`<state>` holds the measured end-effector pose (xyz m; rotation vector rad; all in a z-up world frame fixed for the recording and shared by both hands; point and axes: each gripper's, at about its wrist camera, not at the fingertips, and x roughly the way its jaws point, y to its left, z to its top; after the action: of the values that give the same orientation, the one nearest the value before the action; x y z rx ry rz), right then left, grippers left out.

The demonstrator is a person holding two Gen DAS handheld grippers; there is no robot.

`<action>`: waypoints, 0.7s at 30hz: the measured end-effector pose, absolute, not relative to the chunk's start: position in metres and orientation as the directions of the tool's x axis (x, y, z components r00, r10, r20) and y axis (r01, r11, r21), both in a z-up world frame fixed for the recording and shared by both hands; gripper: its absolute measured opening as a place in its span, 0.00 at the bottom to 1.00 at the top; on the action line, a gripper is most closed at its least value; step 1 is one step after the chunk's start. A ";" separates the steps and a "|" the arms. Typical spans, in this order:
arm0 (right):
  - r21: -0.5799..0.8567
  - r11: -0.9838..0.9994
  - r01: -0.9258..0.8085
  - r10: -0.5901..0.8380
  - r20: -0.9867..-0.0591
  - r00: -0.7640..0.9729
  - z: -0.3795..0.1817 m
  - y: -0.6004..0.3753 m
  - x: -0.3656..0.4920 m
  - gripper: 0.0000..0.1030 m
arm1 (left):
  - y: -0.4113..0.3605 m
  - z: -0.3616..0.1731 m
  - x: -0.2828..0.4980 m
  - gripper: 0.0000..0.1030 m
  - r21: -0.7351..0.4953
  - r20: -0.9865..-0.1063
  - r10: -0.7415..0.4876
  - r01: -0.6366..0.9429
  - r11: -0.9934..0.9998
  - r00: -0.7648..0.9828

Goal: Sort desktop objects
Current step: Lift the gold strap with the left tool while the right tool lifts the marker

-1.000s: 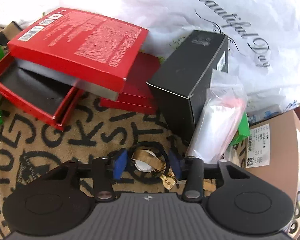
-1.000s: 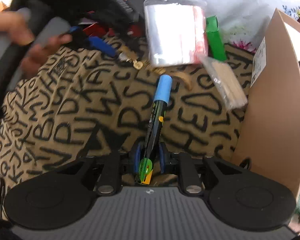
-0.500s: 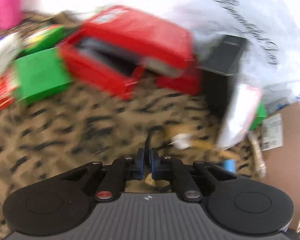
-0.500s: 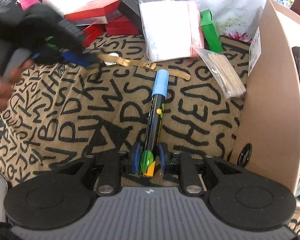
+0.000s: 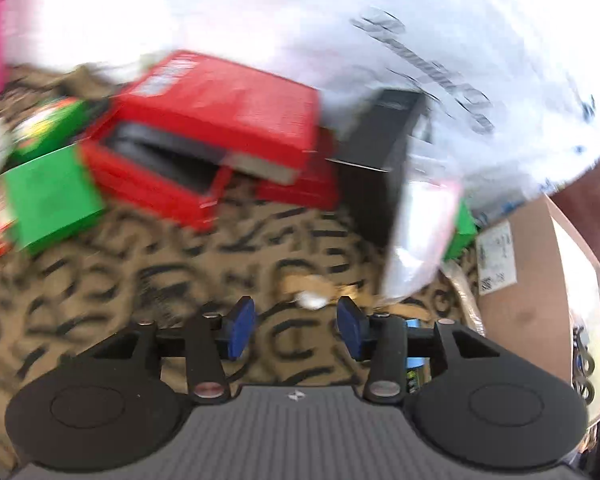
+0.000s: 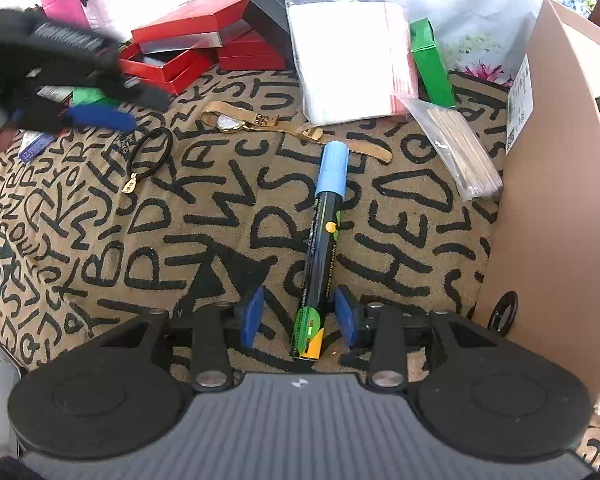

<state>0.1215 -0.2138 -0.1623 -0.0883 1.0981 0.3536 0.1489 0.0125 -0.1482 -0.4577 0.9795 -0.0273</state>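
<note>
My right gripper is open, its blue pads either side of a black marker with a light blue cap that lies on the lettered cloth. My left gripper is open and empty above the cloth; the view is blurred. It shows at the left of the right wrist view. A gold watch lies flat on the cloth, also seen blurred ahead of the left gripper. A black hair tie with a gold charm lies on the cloth near the left gripper.
Red boxes, a black box, a clear zip bag, a green box, a bag of sticks and a pink bottle lie at the back. A cardboard box stands at the right.
My left gripper opened and let go of the black hair tie, which now lies on the cloth. My right gripper opened off the marker. The watch now lies stretched out.
</note>
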 end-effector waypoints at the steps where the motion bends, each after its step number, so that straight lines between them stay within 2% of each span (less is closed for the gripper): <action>1: 0.105 0.941 -0.322 0.237 -0.882 0.406 -0.162 -0.214 0.122 0.38 | 0.007 -0.150 0.157 0.47 -0.379 -0.793 -0.232 -0.157 0.912 0.563; 4: 0.107 0.938 -0.329 0.243 -0.881 0.405 -0.164 -0.217 0.124 0.38 | -0.007 -0.158 0.175 0.48 -0.331 -0.807 -0.223 -0.105 0.938 0.547; 6: 0.110 0.937 -0.332 0.247 -0.880 0.406 -0.165 -0.218 0.126 0.39 | -0.013 -0.159 0.180 0.55 -0.282 -0.813 -0.201 -0.067 0.957 0.546; 11: 0.103 0.934 -0.342 0.248 -0.876 0.414 -0.166 -0.214 0.130 0.42 | -0.029 -0.178 0.190 0.56 -0.204 -0.844 -0.198 0.043 0.978 0.499; 13: 0.096 0.933 -0.346 0.245 -0.875 0.418 -0.166 -0.212 0.130 0.44 | -0.038 -0.179 0.184 0.52 -0.153 -0.845 -0.181 0.098 0.983 0.503; 15: 0.093 0.934 -0.346 0.243 -0.874 0.421 -0.166 -0.211 0.130 0.43 | -0.041 -0.178 0.178 0.35 -0.122 -0.849 -0.158 0.103 0.987 0.505; 16: 0.092 0.934 -0.345 0.241 -0.874 0.423 -0.166 -0.211 0.129 0.43 | -0.039 -0.177 0.175 0.33 -0.135 -0.847 -0.164 0.094 0.986 0.506; 17: 0.086 0.936 -0.342 0.236 -0.874 0.425 -0.165 -0.211 0.129 0.39 | -0.037 -0.177 0.172 0.30 -0.155 -0.846 -0.175 0.081 0.985 0.503; 21: 0.085 0.936 -0.341 0.232 -0.879 0.417 -0.163 -0.215 0.127 0.19 | -0.038 -0.175 0.152 0.29 -0.190 -0.852 -0.203 0.076 0.979 0.482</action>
<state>0.1273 -0.2148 -0.1627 -0.1129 1.0831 0.3602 0.1518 -0.0383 -0.1751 -0.1329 1.0553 -0.1704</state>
